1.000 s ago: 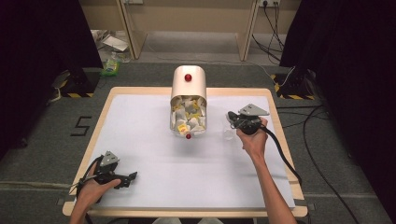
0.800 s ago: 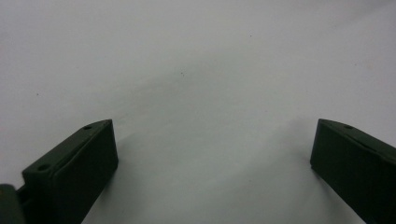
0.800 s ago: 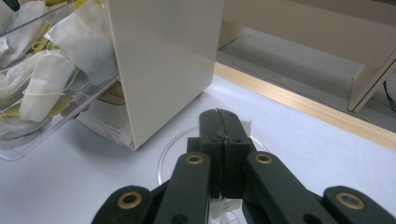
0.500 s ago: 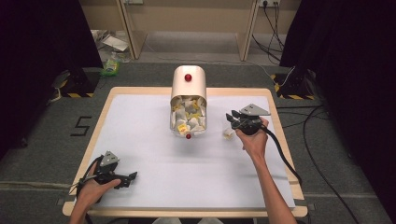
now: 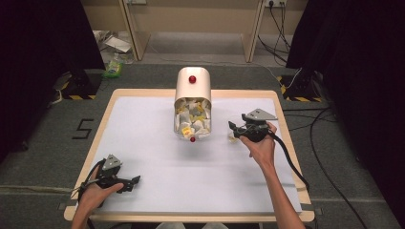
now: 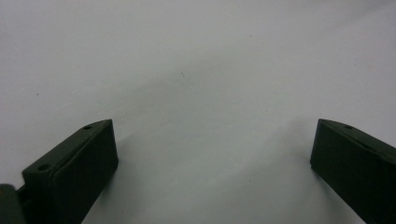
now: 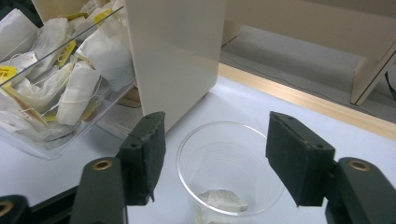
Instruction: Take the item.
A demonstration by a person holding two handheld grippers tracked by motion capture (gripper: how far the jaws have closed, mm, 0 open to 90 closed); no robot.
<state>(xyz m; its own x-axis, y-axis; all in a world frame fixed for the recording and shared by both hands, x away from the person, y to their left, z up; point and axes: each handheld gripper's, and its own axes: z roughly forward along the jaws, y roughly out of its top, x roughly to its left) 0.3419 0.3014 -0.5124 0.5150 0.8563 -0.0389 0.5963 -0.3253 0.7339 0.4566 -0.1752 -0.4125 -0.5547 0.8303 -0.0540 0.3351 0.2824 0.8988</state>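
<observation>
right gripper [image 7: 212, 161], jaws just opened over the clear cup [image 7: 229, 168] near the counter's right edge; tea bag [image 7: 222, 199] inside looks light, limp, best pinched mid-pouch.

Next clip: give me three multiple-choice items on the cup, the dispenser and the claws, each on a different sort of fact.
1. Where is the tea bag that left the dispenser?
A. in the clear cup
B. on the floor
C. in the left claw

2. What colour are the dispenser's knobs?
A. blue
B. red
C. green

3. The right claw is:
A. shut on the cup
B. shut on nothing
C. open above the cup

Key: 1 A, the bag lies at the cup's bottom; 2 B, both knobs look red; 3 C, its jaws have just been opening and stand apart.
</observation>
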